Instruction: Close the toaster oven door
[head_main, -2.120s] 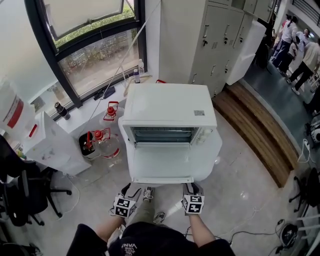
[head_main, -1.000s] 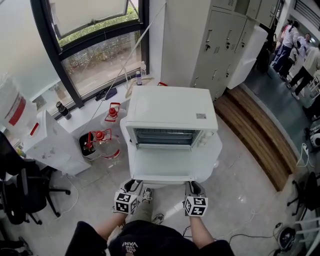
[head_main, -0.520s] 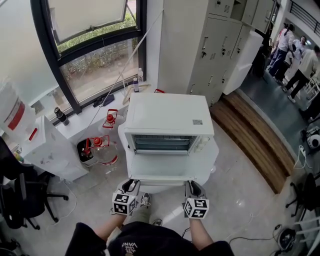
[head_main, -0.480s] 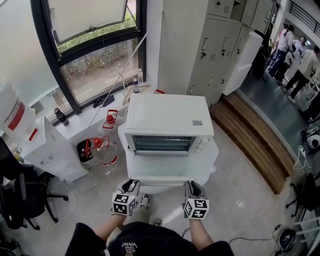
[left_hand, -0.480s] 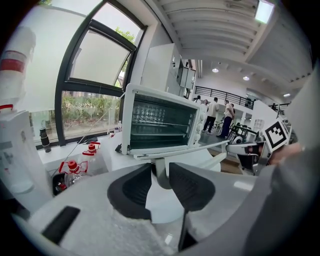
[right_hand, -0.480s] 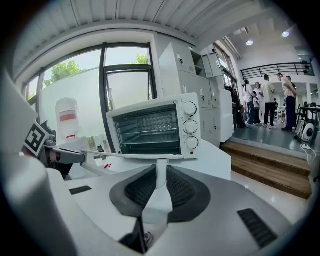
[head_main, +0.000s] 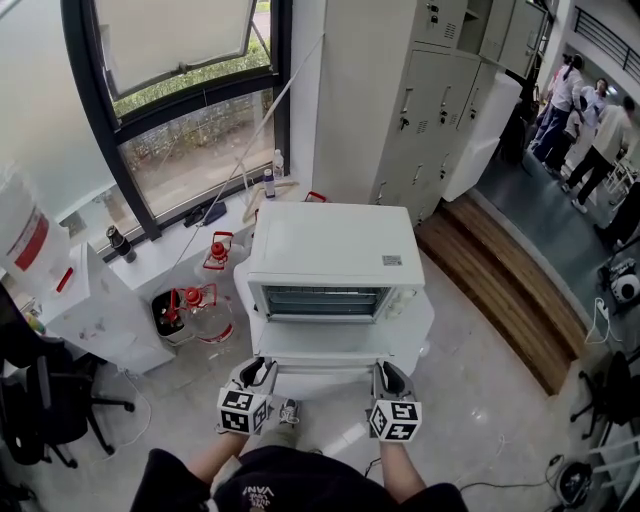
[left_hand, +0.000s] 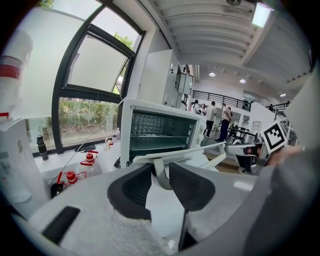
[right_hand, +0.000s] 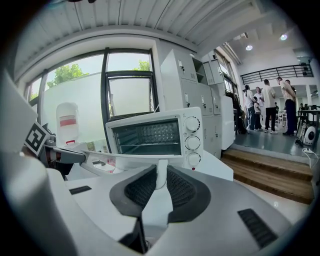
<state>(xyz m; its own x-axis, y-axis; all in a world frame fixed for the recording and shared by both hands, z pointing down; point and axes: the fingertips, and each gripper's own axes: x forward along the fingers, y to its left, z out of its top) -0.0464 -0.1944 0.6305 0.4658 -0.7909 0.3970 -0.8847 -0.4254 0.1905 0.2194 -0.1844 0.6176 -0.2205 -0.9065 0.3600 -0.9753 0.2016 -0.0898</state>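
- Right now the toaster oven (head_main: 330, 245) sits on the white desk (head_main: 421, 322) straight ahead of the person. Its door (head_main: 332, 347) hangs open toward them, hinged along the bottom of the oven's front and not yet shut.
- The door's handle (left_hand: 177, 153) runs crosswise, left to right, along the door's free edge. That long axis lies square across the line both tools point along.
- The left tool (head_main: 258, 373) is at the handle's left post. Its jaws have just been closing, and the post stands between the pads, which look pinched on it.
- The right tool (head_main: 386, 376) is clamped on the right post, with a pad pressed to each side.
- Neither hand is nearer: each holds one end, well apart, and the oven's open mouth lies ahead of and above the grip.
- As I judge it, the coming move turns on the hinge. The free edge must travel up and away in an arc about it, so both tools should rise and push forward together, keeping the handle level so the door does not twist.
- The likely risk is a post slipping from the pads as the door steepens.
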